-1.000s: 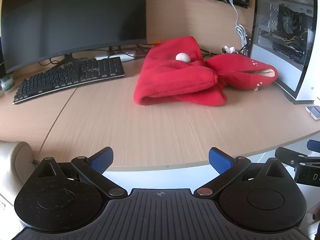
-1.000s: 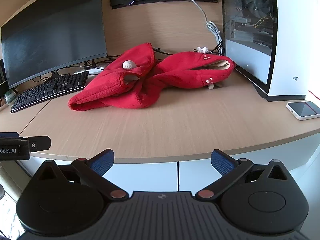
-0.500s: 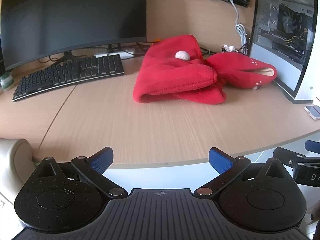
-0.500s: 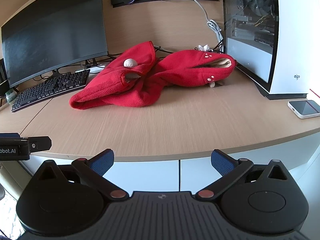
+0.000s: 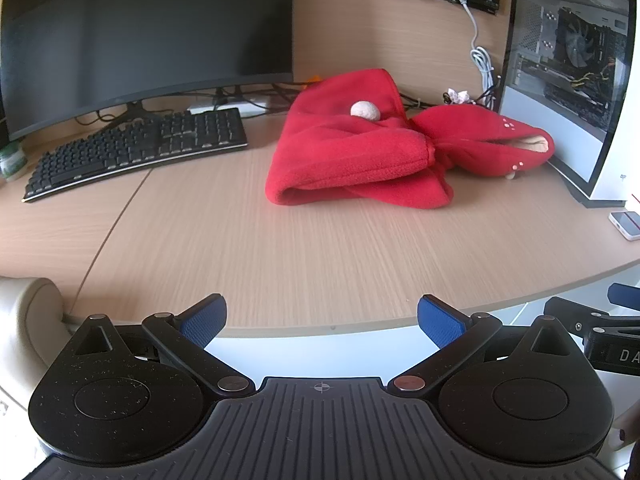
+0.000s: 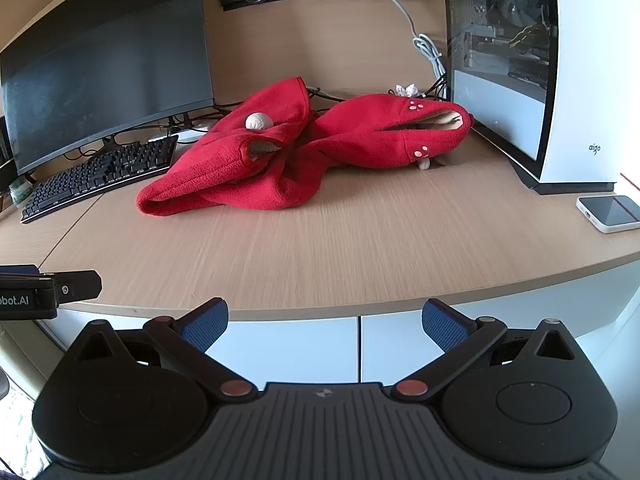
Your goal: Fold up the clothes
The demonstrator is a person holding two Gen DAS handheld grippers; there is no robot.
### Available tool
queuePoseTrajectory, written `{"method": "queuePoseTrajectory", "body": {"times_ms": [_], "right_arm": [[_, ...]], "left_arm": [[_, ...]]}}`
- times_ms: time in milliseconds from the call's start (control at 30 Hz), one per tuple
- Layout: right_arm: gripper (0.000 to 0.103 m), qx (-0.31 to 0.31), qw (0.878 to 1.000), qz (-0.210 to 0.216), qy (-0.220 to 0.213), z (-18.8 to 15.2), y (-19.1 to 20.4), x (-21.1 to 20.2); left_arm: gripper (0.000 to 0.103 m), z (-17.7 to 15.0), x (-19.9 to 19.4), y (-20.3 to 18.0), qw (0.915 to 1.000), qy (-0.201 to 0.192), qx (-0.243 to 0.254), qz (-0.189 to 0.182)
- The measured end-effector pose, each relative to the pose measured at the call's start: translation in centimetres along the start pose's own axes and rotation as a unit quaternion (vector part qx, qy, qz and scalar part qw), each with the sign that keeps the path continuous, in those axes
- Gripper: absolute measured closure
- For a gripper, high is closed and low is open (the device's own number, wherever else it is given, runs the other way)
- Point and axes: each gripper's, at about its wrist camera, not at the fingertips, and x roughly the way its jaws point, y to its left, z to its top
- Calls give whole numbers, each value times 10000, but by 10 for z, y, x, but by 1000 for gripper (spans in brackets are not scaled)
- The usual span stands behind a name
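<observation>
Red fleece garment (image 5: 356, 160) lies bunched beyond both spread, empty claws, left (image 5: 320, 318) and right (image 6: 324, 320).

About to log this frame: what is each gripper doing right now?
Left gripper: open, holding nothing.
Right gripper: open, holding nothing.

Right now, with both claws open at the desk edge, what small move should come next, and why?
Probably ease both claws forward over the desk toward the red fleece garment. The left claw and right claw are open and empty, short of the crumpled, unfolded cloth.
</observation>
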Motion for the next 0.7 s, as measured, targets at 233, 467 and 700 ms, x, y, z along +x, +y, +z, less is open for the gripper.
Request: {"method": "queuePoseTrajectory", "body": {"times_ms": [233,467,700], "right_arm": [[0,-13,10000,-28,9,0,3,1],[0,-35,10000,-46,33,1,4,3],[0,-55,10000,-62,49,2,7,5]], "left_arm": [[0,1,2,3,10000,15,-14,-8],[0,1,3,5,10000,23,-36,-25],[0,1,4,10,10000,42,-71,-35]]}}
